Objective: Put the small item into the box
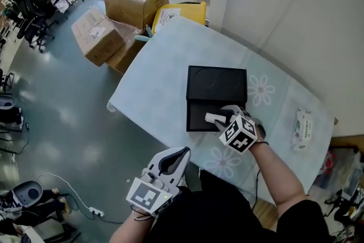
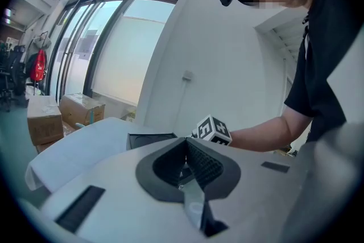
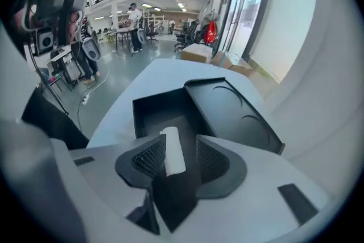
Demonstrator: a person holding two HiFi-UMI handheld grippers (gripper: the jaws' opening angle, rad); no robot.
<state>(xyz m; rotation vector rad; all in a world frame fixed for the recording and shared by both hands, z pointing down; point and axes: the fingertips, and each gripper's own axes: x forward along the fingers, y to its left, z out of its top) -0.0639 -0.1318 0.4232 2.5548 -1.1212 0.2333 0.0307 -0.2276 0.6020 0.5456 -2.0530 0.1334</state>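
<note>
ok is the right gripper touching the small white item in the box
Cannot tell. The right gripper view shows the small white item between the right gripper's open jaws: clear of one pad, but lined up with the other's edge.

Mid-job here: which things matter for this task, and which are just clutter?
Job: white small item, inside black box; box lid; right gripper, jaws open around the item.
Lying about: wipes pack on table; cardboard boxes, yellow bin beside table.

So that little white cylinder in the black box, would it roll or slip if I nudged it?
The white cylinder looks round and smooth, so it would probably roll if nudged, though the walls of the black box should stop it. It seems small, so likely light. Its smooth surface might slip in a loose grip.
</note>
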